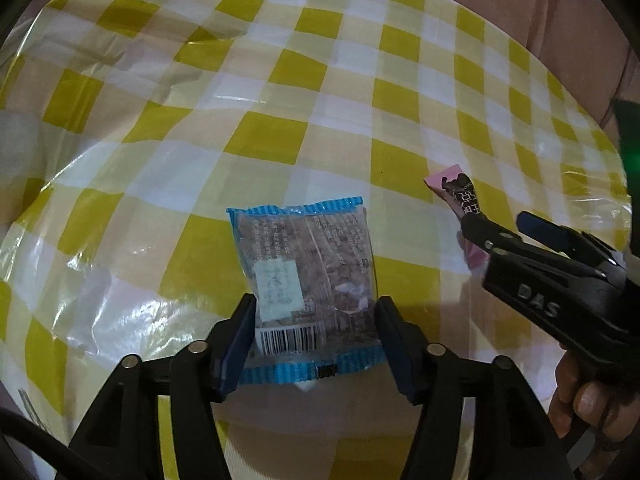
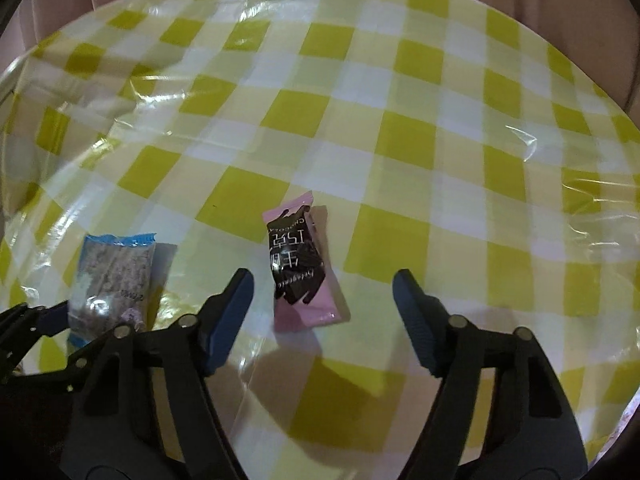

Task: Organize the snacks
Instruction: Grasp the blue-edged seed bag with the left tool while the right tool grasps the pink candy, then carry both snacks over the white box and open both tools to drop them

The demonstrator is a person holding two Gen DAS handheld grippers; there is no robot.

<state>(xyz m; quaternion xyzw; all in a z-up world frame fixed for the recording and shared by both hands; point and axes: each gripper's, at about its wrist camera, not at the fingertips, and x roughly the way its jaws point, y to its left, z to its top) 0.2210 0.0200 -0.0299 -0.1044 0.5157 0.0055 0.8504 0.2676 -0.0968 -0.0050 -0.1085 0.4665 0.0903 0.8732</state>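
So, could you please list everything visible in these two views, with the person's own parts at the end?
clear snack packet: one, see-through with blue striped ends and a barcode, lying flat on the cloth between the fingers of the left gripper.
pink chocolate wrapper: one, pink with dark brown print, lying on the cloth ahead of the right gripper, nearer its left finger.
checked tablecloth: one, yellow and white, glossy, covering the table.
left gripper: one, black with blue pads, flanking the packet; whether the pads press on it I cannot tell.
right gripper: one, black with blue pads, open.
hand: one, holding the right gripper's handle.
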